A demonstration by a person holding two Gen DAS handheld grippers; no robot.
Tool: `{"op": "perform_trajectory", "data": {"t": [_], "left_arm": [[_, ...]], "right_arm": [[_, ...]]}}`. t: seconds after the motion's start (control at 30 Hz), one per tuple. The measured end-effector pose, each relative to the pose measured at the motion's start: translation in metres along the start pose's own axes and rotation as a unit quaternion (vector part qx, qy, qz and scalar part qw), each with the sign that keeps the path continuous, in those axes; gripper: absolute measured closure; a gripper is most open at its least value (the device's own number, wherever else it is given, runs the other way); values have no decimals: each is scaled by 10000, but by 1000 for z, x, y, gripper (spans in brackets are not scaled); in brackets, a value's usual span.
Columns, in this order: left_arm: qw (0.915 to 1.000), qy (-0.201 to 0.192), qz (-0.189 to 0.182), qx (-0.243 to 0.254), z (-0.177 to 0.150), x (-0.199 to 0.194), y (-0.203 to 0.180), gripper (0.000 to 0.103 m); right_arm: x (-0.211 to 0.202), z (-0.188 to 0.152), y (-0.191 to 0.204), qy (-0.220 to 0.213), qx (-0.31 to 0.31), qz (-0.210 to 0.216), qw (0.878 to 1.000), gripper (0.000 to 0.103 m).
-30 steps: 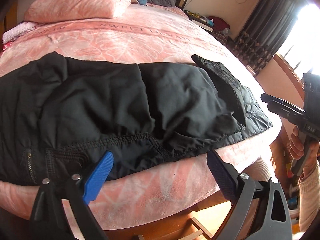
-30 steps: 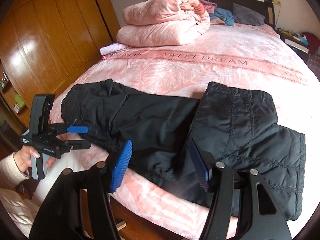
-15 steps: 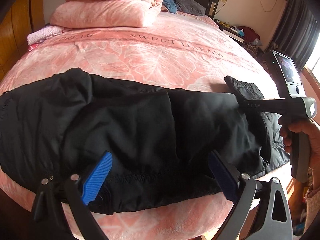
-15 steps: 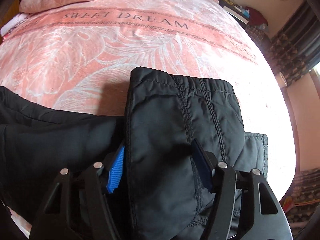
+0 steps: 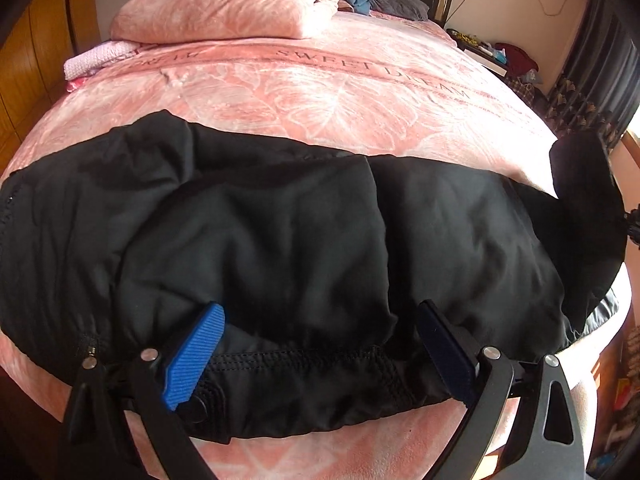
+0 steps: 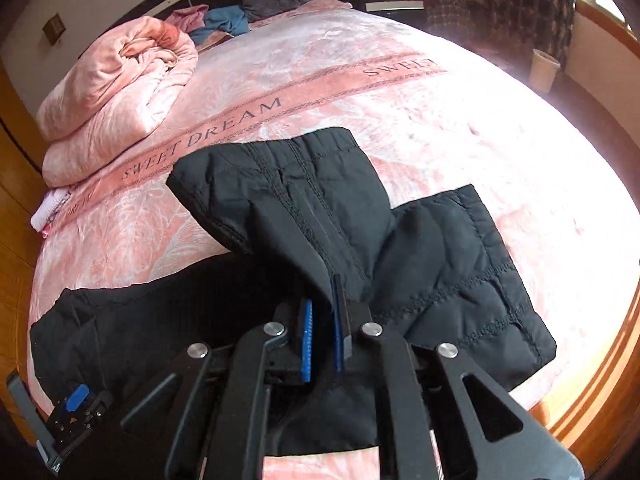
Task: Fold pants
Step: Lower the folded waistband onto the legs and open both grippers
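Note:
Black quilted pants (image 5: pixel 280 232) lie across the near edge of a pink bed (image 5: pixel 340 92). My left gripper (image 5: pixel 320 354) stands open over the waistband, its blue pads (image 5: pixel 192 356) spread wide on either side of the bunched fabric and not pressing it. In the right wrist view my right gripper (image 6: pixel 322 308) is closing tight on a fold of the leg end (image 6: pixel 280 200), which rises from the pads as a lifted flap. The other leg end (image 6: pixel 460 264) lies flat on the bed (image 6: pixel 400 100). The left gripper (image 6: pixel 76 400) shows at the lower left there.
A folded pink duvet (image 5: pixel 224 4) (image 6: pixel 112 88) sits at the head of the bed beside pillows. A wooden wardrobe (image 5: pixel 24 60) stands on the left. The wooden bed frame (image 6: pixel 600 380) curves along the near right, with a white bin (image 6: pixel 544 70) and curtains beyond.
My right gripper swung in over the leg end, rolled, shut on it and raised a flap. My left gripper moved in closer over the waistband and stayed open.

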State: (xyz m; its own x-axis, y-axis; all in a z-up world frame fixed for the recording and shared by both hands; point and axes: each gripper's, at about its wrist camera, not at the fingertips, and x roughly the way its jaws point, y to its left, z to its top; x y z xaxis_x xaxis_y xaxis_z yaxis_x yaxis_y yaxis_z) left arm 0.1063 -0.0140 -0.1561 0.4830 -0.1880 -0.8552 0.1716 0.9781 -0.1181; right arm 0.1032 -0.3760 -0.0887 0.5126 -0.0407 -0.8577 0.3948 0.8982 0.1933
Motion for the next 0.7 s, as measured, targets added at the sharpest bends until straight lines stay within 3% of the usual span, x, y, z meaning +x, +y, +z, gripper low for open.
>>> {"op": "perform_trajectory", "data": {"t": [0.13, 0.2, 0.4, 0.43, 0.47, 0.57, 0.7], "left_arm": [[10000, 27, 34, 56, -5, -1, -5, 6], [10000, 47, 43, 73, -8, -2, -7, 6], [9998, 113, 4, 176, -14, -9, -16, 6], [9998, 111, 2, 188, -16, -11, -17, 6], [9997, 111, 3, 205, -17, -13, -19, 6], [9996, 102, 20, 274, -19, -17, -23, 6], [9993, 116, 29, 351, -21, -20, -26, 6]], "right_arm": [[-7, -31, -53, 43, 179, -536, 9984, 66], [0, -42, -71, 127, 225, -686, 9973, 65], [3, -49, -126, 106, 1149, 226, 9931, 56], [5, -47, -133, 145, 1335, 342, 9904, 62], [7, -46, -139, 205, 1505, 445, 9874, 75], [6, -45, -152, 305, 1765, 893, 9798, 92], [-16, -46, -140, 216, 1363, 890, 9864, 96]]}}
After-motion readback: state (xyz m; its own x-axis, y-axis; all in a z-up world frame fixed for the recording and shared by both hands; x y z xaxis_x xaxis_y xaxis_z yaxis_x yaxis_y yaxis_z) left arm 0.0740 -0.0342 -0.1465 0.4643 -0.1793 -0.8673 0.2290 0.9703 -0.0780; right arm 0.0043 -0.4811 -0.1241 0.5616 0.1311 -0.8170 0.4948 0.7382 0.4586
